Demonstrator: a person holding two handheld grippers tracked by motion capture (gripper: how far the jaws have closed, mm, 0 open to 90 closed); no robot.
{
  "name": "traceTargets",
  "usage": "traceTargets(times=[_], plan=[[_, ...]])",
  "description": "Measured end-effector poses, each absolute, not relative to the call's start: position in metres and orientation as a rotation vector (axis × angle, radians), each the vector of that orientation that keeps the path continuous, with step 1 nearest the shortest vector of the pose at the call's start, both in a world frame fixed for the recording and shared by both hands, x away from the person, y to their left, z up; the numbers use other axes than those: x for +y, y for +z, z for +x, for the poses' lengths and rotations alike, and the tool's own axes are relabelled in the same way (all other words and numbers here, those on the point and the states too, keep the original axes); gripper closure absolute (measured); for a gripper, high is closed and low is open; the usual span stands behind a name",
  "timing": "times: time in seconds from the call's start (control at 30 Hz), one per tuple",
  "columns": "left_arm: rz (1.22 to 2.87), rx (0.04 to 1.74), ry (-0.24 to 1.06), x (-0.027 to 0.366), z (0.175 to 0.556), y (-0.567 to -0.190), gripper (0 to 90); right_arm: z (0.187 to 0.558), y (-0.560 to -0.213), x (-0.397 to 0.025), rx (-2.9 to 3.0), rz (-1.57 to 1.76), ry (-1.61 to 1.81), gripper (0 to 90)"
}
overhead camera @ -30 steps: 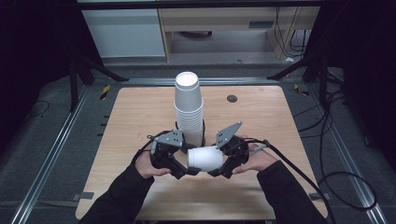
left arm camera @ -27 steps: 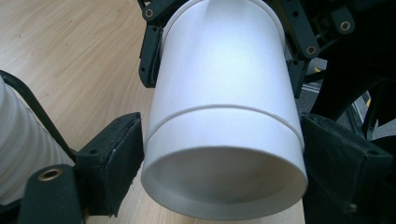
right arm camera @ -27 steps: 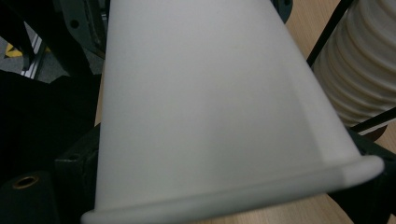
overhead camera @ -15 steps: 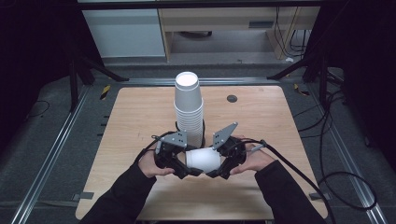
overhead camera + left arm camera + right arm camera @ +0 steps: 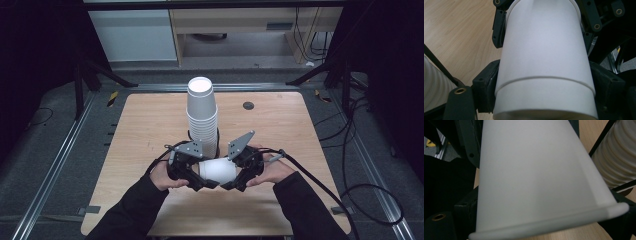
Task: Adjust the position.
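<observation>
Where the two claws meet near the front of the wooden worktop [image 5: 280,125], a smooth white paper cup [image 5: 218,171] lies sideways between them, left claw [image 5: 196,179] and right claw [image 5: 235,181] each clenched on it. Behind stands a ridged, tapering cup stack [image 5: 202,115].

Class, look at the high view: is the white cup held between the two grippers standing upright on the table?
No: the white cup lies on its side between the left gripper and right gripper.
</observation>
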State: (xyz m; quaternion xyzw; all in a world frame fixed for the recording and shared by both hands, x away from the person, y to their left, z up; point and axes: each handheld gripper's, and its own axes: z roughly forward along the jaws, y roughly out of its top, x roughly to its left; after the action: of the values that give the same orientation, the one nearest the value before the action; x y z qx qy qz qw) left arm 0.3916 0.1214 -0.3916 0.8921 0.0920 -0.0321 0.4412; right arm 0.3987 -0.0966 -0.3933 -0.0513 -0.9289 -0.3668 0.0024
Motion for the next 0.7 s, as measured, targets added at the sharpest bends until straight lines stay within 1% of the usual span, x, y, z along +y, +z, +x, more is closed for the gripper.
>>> traceTargets(times=[0.4, 0.53, 0.7], plan=[[2.207, 0.233, -0.065, 0.1229, 0.3897, -0.3902, 20.8, 0.3987, -0.395, -0.0963, -2.901, -0.16, -1.178, 6.6], [2.217, 0.225, -0.056, 0.1241, 0.3894, -0.3891, 20.9, 0.398, -0.3933, -0.0972, -2.899, -0.162, -1.185, 6.8], [2.206, 0.233, -0.052, 0.1265, 0.39, -0.3883, 21.1, 0.3976, -0.3909, -0.0993, -2.904, -0.173, -1.185, 4.5]])
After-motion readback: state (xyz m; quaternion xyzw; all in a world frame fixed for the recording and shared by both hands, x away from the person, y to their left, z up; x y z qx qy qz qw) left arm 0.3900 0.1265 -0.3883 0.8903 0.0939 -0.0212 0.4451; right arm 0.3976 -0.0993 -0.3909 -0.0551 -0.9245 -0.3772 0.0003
